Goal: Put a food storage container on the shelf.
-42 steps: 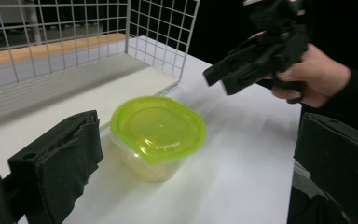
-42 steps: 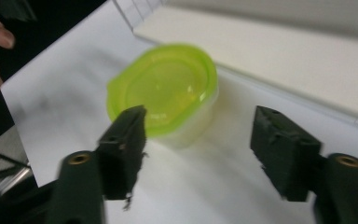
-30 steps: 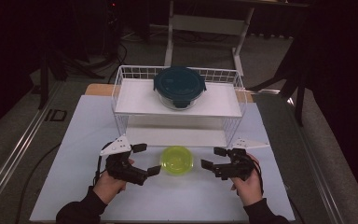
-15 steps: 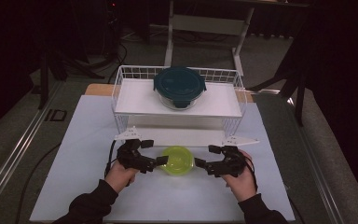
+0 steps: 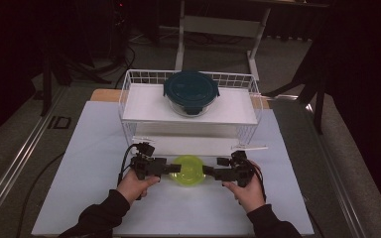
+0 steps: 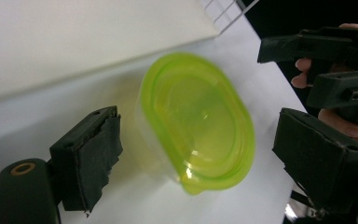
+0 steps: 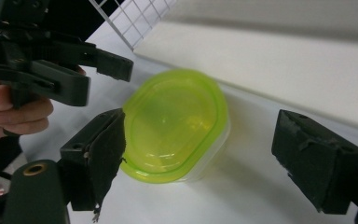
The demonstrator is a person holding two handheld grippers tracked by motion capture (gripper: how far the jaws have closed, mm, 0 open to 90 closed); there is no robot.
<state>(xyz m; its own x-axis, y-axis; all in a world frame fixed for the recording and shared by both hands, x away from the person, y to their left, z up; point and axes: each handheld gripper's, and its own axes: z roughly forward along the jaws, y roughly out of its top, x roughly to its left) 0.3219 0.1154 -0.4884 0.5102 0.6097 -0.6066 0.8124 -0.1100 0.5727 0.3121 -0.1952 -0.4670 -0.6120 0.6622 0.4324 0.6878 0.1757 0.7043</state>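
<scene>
Sitting flat on table: small clear container point(image 5: 189, 170); translucent lime-green lid point(image 7: 175, 121).

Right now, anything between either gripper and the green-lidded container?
Nothing visible. The left gripper and right gripper flank the green-lidded container on the table, jaws open, with bare surface between them and it.
</scene>
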